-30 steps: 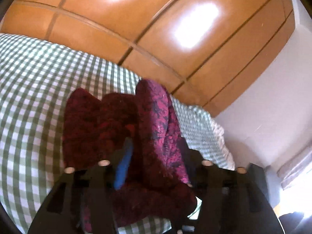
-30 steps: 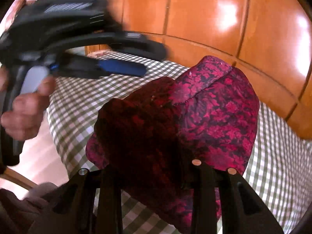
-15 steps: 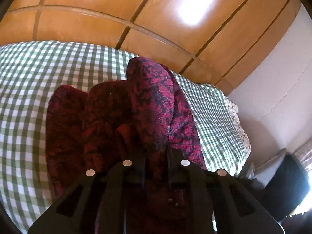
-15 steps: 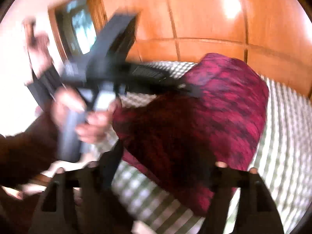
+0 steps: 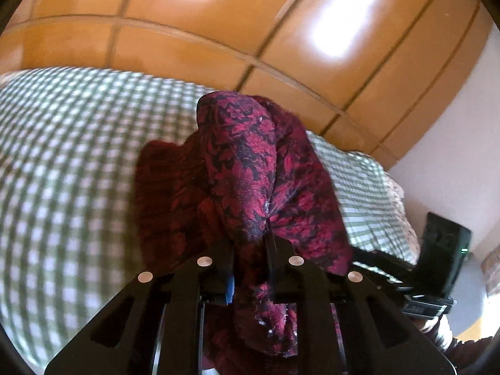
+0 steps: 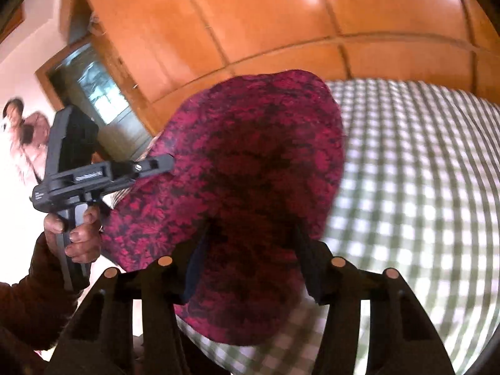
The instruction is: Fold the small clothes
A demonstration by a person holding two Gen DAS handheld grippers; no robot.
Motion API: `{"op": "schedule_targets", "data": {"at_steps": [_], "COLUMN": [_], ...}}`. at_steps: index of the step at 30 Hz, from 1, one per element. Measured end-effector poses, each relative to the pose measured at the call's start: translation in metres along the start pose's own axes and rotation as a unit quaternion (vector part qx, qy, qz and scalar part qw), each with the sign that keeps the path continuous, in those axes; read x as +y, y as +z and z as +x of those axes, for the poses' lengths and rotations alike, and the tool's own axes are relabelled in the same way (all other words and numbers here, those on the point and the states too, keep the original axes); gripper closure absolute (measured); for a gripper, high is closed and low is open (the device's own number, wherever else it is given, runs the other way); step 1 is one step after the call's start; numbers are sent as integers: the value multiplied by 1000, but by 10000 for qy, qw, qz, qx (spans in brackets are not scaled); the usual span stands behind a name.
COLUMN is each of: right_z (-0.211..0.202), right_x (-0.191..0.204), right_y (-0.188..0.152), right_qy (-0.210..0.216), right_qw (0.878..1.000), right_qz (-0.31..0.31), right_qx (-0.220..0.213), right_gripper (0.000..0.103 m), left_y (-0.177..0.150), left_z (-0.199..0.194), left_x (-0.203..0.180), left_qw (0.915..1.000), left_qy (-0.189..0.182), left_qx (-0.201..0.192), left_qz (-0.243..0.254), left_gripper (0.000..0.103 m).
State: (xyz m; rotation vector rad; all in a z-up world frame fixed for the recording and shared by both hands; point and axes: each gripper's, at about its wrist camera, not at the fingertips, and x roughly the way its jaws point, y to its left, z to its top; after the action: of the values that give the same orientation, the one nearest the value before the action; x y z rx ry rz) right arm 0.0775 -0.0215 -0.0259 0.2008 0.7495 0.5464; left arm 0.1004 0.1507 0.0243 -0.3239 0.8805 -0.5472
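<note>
The garment (image 5: 250,168), a small crimson piece with a dark floral print, is lying bunched on the green-checked bed (image 5: 68,162), with one part raised off the cloth toward the wooden panelling (image 5: 193,47) behind. The left gripper (image 5: 250,250) is pinching a gathered ridge of the fabric, its fingers (image 5: 218,250) pressed almost together with the cloth squeezed between them. The right gripper (image 6: 250,250) is reaching over the near edge of the garment (image 6: 256,162); its fingers (image 6: 195,259) are standing apart on either side of a hump of fabric and are closing on it, though the pads are not yet pressing in as far as the blur lets me judge. This looks like the grasping step at the start of a fold: one edge is already secured and the second hold is being taken. The next move is probably calling for the right fingers to finish closing on a single edge and not a thick wad, then for both hands to be lifting and spreading the piece flat before laying one half over the other. In the right view the left gripper (image 6: 103,175) and the hand (image 6: 78,234) holding it are showing at the garment's far side; a small pale label on its body is too blurred to read, and no other writing or brand is showing anywhere
</note>
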Motion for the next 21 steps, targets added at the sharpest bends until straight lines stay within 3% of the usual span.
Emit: {"op": "schedule_targets", "data": {"at_steps": [4,6,8,11,14,17,19,21], "right_z": [33,37,36,28,10,19,33,57], "right_x": [21,26,24,15,2,-6,-7,1], "right_y": [5,8,11,22,42,72,92,105], "right_qy": [-259,-489,-431,12,369,196,151,-51], "right_qw": [9987,9969,9974,9989,9993,9997,9998,9997], "right_qz": [-413,-601,-544,-375,49,44,-9,-211], "right_qx": [168,126,190,282,16,-137,-98,70], "right_gripper": [48,45,45,42,42,43,43,43], "left_y": [-21,-24,-23,-23,-24,-25,-28,-30], "left_z": [13,16,15,12,9,8,5,5], "left_x": [30,38,35,22,18,15,15,14], "left_qw": [9975,9974,9971,9956,9948,9940,9916,9907], "left_qy": [676,653,686,933,1020,1094,1286,1356], "left_qx": [155,91,50,7,-9,-30,-66,-61], "left_qz": [-96,-294,-320,-4,36,51,86,129], "left_gripper": [88,87,87,85,85,83,75,75]}}
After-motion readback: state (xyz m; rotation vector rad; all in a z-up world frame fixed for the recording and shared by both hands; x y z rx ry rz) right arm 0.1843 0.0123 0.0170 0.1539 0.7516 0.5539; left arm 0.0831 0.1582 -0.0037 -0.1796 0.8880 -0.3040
